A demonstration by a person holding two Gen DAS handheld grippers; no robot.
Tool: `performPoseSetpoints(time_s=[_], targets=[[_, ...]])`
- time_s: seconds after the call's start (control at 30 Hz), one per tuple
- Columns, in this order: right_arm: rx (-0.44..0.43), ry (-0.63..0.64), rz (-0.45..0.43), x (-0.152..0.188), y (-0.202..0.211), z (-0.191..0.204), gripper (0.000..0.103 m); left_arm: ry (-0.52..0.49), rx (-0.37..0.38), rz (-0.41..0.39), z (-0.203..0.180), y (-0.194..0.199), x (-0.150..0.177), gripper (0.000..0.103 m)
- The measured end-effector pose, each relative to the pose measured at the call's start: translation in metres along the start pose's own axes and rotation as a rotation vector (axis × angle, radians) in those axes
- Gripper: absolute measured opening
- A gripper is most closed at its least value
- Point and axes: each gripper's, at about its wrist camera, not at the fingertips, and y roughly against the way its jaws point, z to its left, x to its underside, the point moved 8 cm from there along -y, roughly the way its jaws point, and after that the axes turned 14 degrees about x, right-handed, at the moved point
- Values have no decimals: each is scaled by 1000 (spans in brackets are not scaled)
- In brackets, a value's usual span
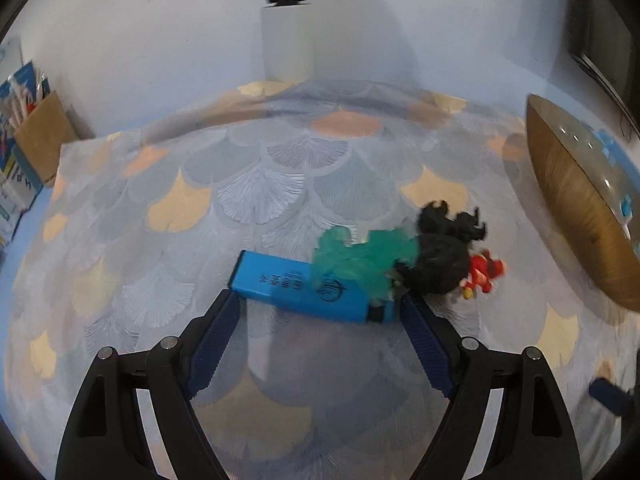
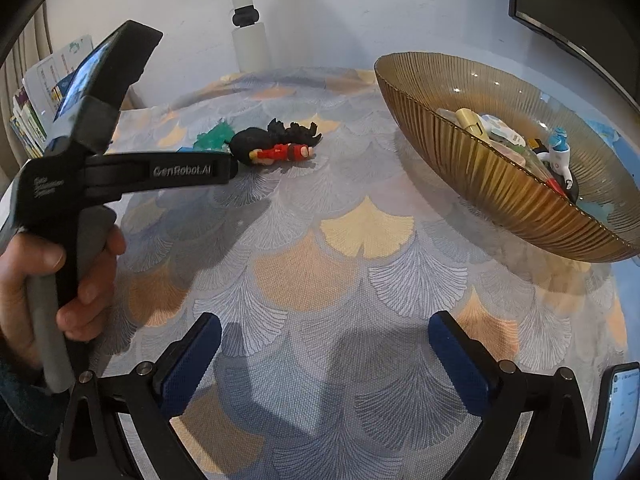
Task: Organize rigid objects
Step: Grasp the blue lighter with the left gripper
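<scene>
Four items remain on the bench: blue box (image 1: pixel 308 290), green toy (image 1: pixel 360 256), black figure (image 1: pixel 444 256), red figure (image 1: pixel 482 274). Your left gripper (image 1: pixel 320 312) is spread around the box; clench, then carry right to the bowl (image 2: pixel 512 196). Right gripper (image 2: pixel 325 344) waits released.

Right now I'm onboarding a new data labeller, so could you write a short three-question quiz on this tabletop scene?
1. True or false: the left hand-held gripper is open, its fingers at the two ends of the flat blue rectangular box.
2. Which toy lies nearest the ribbed amber glass bowl? A) translucent green figure B) black dragon-like figure C) small red figure
3. Fill in: the right hand-held gripper holds ____.

Key: 1 true; 2 C; 3 nothing (open above the fan-patterned tablecloth).
</scene>
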Motion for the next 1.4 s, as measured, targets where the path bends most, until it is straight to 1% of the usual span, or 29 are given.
performPoseSetpoints(time_s=[0.2,0.33,0.4,0.47,0.53,0.73,1.07,1.17,1.2,1.23,1.27,1.33,1.4], targets=[[2,4,0,-1,-1,2,103,22,-9,7,21,14,9,81],[0,1,-1,-1,-2,1,103,59,-25,6,50,34,22,81],[2,3,-1,-1,-2,1,103,74,-42,-7,63,42,28,80],[1,2,-2,-1,-2,1,103,94,-26,-32,68,46,30,80],[1,0,-3,-1,-1,1,103,99,-14,-47,68,49,32,80],[0,-2,-4,-1,-1,0,103,47,-23,-85,57,52,30,81],[-1,-4,-5,-1,0,1,103,68,5,-100,61,55,30,81],[-4,-8,-6,-1,0,1,103,84,42,-81,62,54,30,81],[-6,-9,-7,-1,1,1,103,103,71,-68,62,53,32,81],[-7,-11,-7,-1,2,0,103,134,121,-56,62,54,36,81],[-8,-12,-8,-1,3,0,103,153,153,-57,62,56,39,81],[-8,-14,-8,0,4,0,103,161,176,-48,60,61,44,81],[-7,-12,-8,0,4,0,103,154,184,-26,57,60,46,81]])
